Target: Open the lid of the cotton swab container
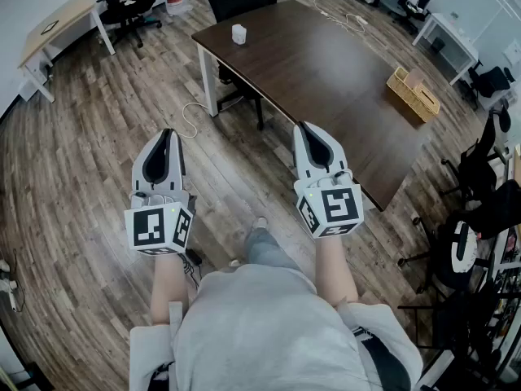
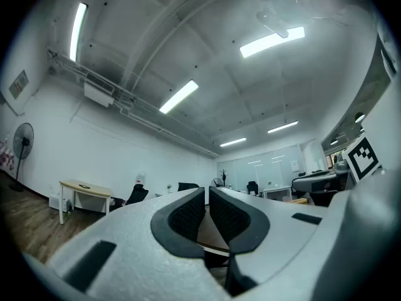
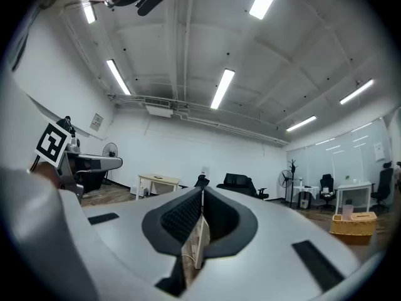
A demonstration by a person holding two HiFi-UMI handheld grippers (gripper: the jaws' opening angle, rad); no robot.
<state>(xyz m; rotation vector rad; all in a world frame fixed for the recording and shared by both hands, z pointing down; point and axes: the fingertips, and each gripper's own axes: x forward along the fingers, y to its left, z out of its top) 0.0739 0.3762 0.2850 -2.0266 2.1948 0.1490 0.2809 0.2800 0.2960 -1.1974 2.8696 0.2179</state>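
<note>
One broad sweep of plank floor [image 1: 81, 177] fills the head view, folks, and running across it from the top centre down to the right is the long dark brown table [image 1: 326, 72]. A pale desk [image 1: 61, 23] sits off in the upper left corner, with black office chairs scattered round the edges of the room.

Down at the bottom edge we have the person [image 1: 260, 324], in a grey top, both forearms reaching forward over the floor, short of the table's near end.

On to the tools. The left gripper [image 1: 166, 133] is out over bare planks; its own view shows the ridged pads drawn together with just a thin seam between them and nothing in it. The right gripper [image 1: 304, 125] is held level with it, its tip against the table's near edge as seen from above. Its pads are pressed together as well, and they hold nothing. Each carries its marker cube at the back, and the two grippers are well apart from one another.

Smaller now: a wicker basket [image 1: 413, 93] rests on the table near its right-hand edge. Smallest of all, the cotton swab container [image 1: 238, 33], a little white tub, stands upright near the table's far left corner, well apart from both grippers. It is too small here to read its lid.
</note>
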